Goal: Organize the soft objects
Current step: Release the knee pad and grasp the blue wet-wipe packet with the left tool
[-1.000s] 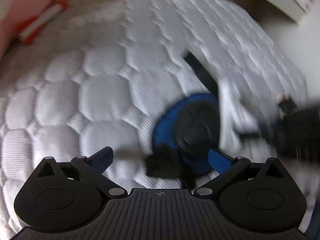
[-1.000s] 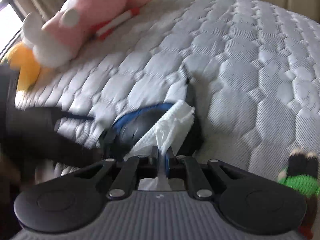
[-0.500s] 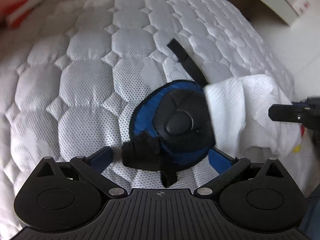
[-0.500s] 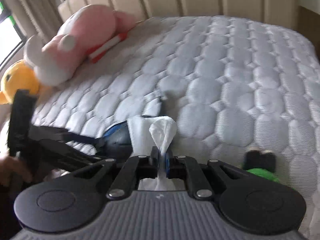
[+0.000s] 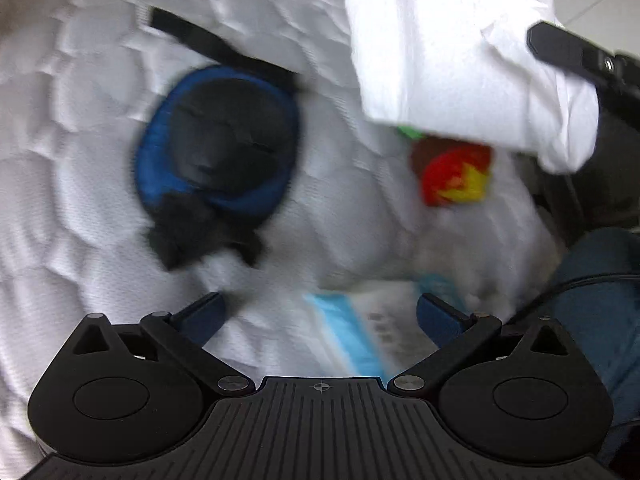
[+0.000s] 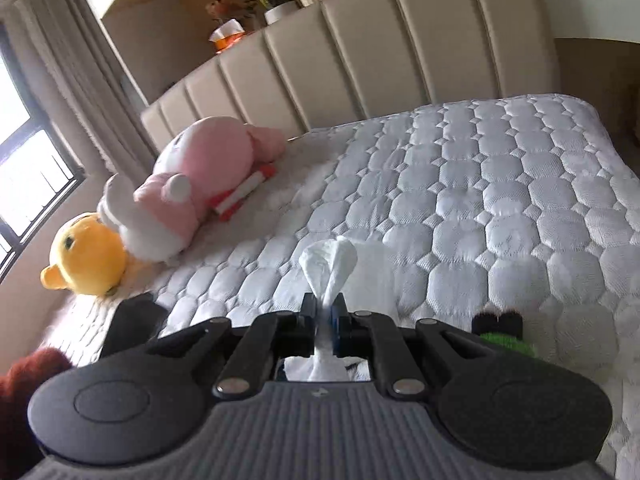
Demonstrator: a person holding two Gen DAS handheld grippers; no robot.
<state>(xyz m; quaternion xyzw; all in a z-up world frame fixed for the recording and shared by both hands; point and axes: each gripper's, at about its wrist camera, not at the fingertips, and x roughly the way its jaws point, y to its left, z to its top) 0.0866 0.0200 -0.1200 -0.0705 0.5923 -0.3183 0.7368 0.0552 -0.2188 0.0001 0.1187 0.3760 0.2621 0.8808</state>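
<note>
Soft objects lie scattered over a white quilted mattress (image 6: 500,184), and sorting them looks barely under way. In the right wrist view, the right gripper (image 6: 325,316) has its jaws pinched tight on a white cloth (image 6: 330,264), which bunches up above the pads and hangs below them, lifted clear of the bed. At 10 o'clock from it, near the beige headboard (image 6: 360,52), a pink plush toy (image 6: 192,184) lies against a yellow plush toy (image 6: 86,258); these two look already grouped together.

In the left wrist view, the left gripper (image 5: 320,312) has its jaws spread wide with nothing between the pads. At 11 o'clock from it lies a blue and black padded item (image 5: 218,140) with a black strap. At 1 o'clock sits a small knitted toy (image 5: 454,176) in red, yellow and green, under the raised cloth. Just ahead of the fingers lies a blurred light-blue packet (image 5: 352,336).

By my judgement, the cloth still needs placing, and the padded item, knitted toy and packet remain unsorted.
</note>
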